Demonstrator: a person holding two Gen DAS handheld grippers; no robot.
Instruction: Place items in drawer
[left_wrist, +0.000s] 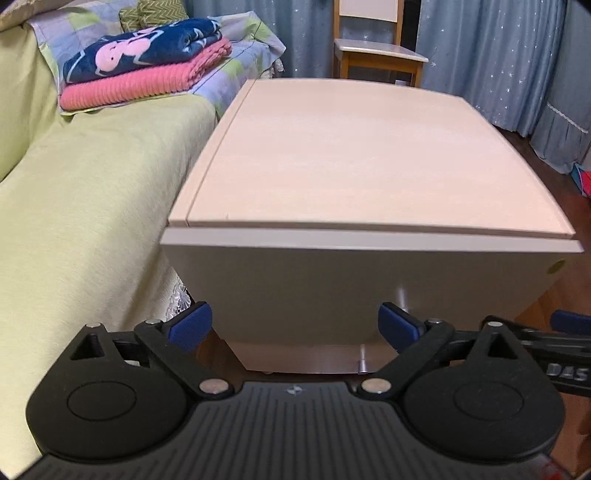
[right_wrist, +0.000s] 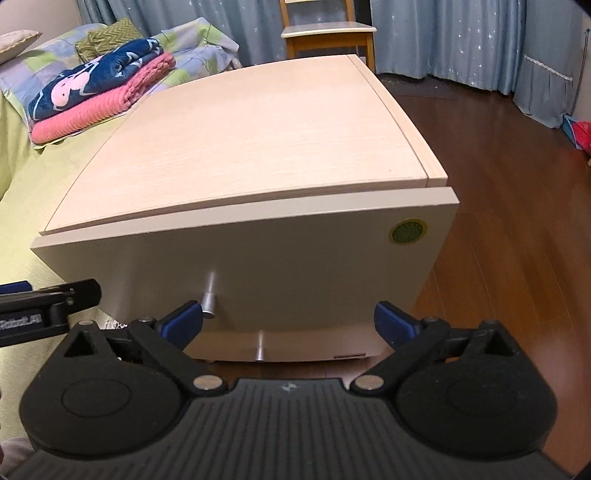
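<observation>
Beside a bed (left_wrist: 85, 192) draped in pale green cloth, a light wood bedside cabinet (right_wrist: 258, 136) stands on a dark wooden floor (right_wrist: 517, 192), its bare top filling the middle of both wrist views. Blue star-patterned curtains (right_wrist: 443, 37) hang along the far wall, with a wooden chair (left_wrist: 373, 44) just beyond the cabinet's far edge. On the far left, on the bed, a folded navy blanket (left_wrist: 147, 44) with a pink figure lies on top of a folded pink knit blanket (left_wrist: 140, 85), both well apart from the cabinet.

The upper drawer (right_wrist: 258, 258) faces the cameras with its front closed and a round green sticker (right_wrist: 407, 232) at its upper right corner; a second drawer front shows below it. The left gripper (left_wrist: 295, 325) hovers near the drawer front, jaws spread wide and holding nothing. The right gripper (right_wrist: 288, 323) hangs just to its right, likewise spread and empty, its left finger (right_wrist: 183, 319) just beside the upper drawer's silver knob (right_wrist: 209, 304); contact cannot be told.
</observation>
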